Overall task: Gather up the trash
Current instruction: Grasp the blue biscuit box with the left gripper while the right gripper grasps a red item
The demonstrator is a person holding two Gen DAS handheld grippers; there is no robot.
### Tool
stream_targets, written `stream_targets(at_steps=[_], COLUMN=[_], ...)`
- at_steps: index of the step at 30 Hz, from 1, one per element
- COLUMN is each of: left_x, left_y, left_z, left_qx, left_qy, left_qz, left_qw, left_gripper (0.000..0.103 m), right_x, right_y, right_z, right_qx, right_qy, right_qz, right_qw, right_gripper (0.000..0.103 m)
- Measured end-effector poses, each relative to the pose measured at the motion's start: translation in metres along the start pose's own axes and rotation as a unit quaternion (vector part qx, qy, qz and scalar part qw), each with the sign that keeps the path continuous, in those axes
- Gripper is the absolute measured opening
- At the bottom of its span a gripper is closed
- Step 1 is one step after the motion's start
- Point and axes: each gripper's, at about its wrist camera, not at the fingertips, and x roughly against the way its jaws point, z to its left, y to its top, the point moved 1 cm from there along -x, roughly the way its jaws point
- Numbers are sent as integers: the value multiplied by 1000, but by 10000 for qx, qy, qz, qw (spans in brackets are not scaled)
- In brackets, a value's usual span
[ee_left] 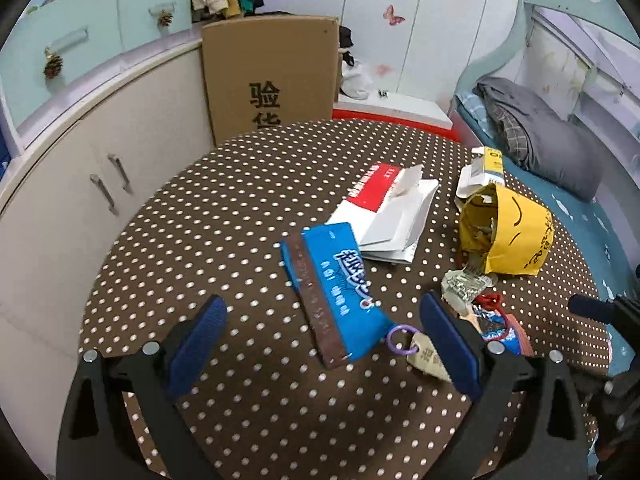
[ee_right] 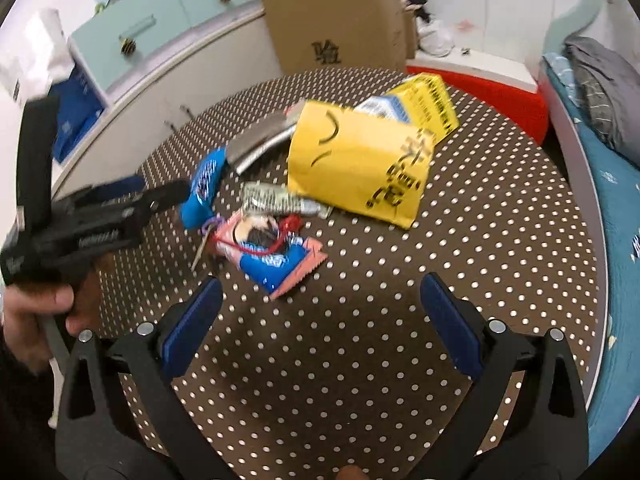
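Observation:
A yellow paper bag (ee_left: 508,232) (ee_right: 360,168) lies on its side on the round dotted table (ee_left: 240,200) (ee_right: 480,240), scraps inside it. A blue wrapper (ee_left: 340,292) (ee_right: 202,188) lies flat between my left gripper's (ee_left: 322,314) open fingers, untouched. A purple ring with a tag (ee_left: 420,350) lies at its near end. A red-and-white folded carton (ee_left: 388,208) lies beyond. A crumpled silver wrapper (ee_left: 464,286) (ee_right: 280,200) and a pink-blue snack wrapper (ee_left: 500,330) (ee_right: 272,256) lie by the bag. My right gripper (ee_right: 322,298) is open and empty, just short of the snack wrapper.
A yellow-white box (ee_left: 486,168) (ee_right: 428,104) sits behind the bag. A cardboard box (ee_left: 272,76) (ee_right: 340,20) and cabinets (ee_left: 100,160) stand behind the table. A bed (ee_left: 560,152) (ee_right: 608,160) is on the right. The left gripper body (ee_right: 80,224) shows in the right wrist view.

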Motion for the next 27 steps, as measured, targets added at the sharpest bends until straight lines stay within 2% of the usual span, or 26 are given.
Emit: stream_targets(at_steps=[6,7,8,10,13,15,16,18,19,22,23,27], left_x=[-18,-20,-23,-30,-32,-31,-30,-28,-27,-24,-23,-18], left_y=[5,6,7,8,8,8,8,8,8,4,3,0], left_z=[-4,-4,-3,-2,-3,-3,-2,-1,0,3,4,7], left_qx=[-47,-30,-20,37,-24,-55,-64,-80,-87,-101,-90,-39], left_qy=[-11,-34,-67,-203,-216,-273,-312,-397,-433,-492,-513,-595], left_qz=[163,192,237,434,456,469,480,497,508,520,529,522], left_qw=[9999,9998,9997,9988,9987,9985,9983,9979,9977,9974,9972,9969], left_gripper=[95,92,82,69,58,50,44,40,38,35,33,31], right_x=[-5,-8,-10,-17,-30,-38,-42,-48,-48,-45,-43,-31], right_y=[12,14,16,22,30,35,37,38,38,40,39,38], right_z=[12,15,18,19,19,19,19,19,19,23,24,19], right_qx=[143,162,165,50,-152,-255,-295,-298,-320,-254,-209,-281], right_qy=[414,479,521,638,664,712,705,573,607,607,551,633], right_qz=[-116,-120,-120,-116,-54,-1,30,133,107,63,61,-24], right_qw=[9990,9986,9984,9979,9977,9971,9971,9978,9976,9978,9982,9976], right_gripper=[96,96,94,86,70,53,48,33,33,12,9,8])
